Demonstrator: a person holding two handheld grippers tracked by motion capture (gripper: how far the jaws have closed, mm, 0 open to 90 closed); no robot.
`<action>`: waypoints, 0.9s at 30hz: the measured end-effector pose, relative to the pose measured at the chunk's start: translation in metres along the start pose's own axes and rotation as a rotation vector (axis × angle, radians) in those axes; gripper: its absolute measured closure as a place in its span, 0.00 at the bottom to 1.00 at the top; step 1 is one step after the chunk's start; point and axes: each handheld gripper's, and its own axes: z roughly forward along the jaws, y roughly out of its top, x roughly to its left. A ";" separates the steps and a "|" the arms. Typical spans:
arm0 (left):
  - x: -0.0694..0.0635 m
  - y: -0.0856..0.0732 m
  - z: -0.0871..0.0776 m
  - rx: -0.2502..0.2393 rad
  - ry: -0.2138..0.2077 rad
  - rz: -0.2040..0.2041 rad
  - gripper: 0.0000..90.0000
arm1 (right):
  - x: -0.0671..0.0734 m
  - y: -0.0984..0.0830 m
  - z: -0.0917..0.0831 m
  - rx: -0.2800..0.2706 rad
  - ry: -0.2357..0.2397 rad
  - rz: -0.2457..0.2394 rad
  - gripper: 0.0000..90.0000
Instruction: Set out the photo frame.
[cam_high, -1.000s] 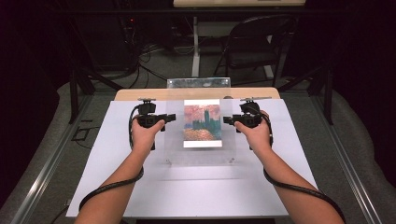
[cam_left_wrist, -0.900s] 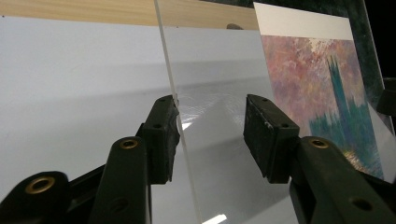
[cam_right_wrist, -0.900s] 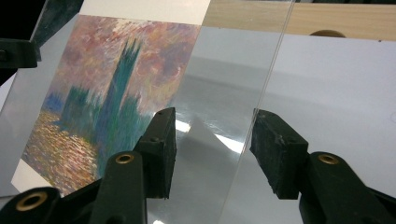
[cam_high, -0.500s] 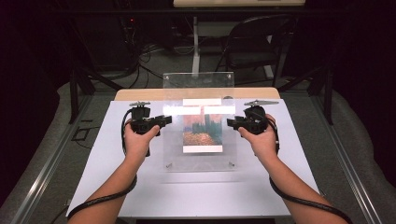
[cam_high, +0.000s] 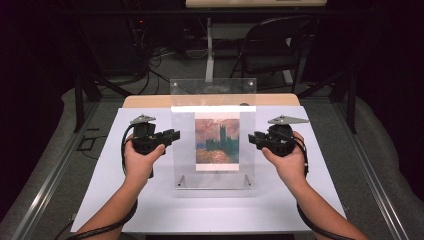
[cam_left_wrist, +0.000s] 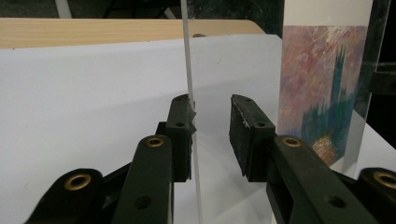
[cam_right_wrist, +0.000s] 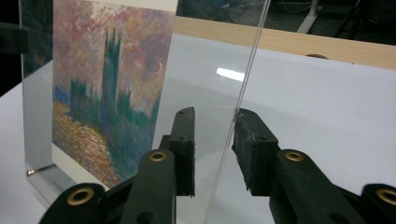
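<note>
A clear picture frame (cam_high: 213, 135) stands upright on the white sheet (cam_high: 100, 195) covering the counter (cam_high: 150, 101), a painted print (cam_high: 217, 141) of a tower in its middle. The left hand-held gripper (cam_high: 172, 136) is at the frame's left edge; in the left gripper view its jaws are spread, the pane's edge (cam_left_wrist: 189, 84) between them, touching the left pad. The right hand-held gripper (cam_high: 251, 138) is at the right edge, jaws likewise released, the pane (cam_right_wrist: 243, 93) against the right pad.
</note>
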 end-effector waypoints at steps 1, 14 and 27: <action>0.000 0.000 0.000 0.000 0.000 0.000 0.79 | 0.001 -0.001 -0.003 -0.002 0.001 -0.009 0.79; -0.014 -0.027 -0.031 -0.039 -0.065 0.077 0.79 | 0.015 -0.022 -0.033 -0.039 0.055 -0.041 0.82; -0.021 -0.054 -0.044 -0.043 -0.128 0.113 0.69 | 0.020 -0.057 -0.045 -0.038 0.141 -0.030 0.79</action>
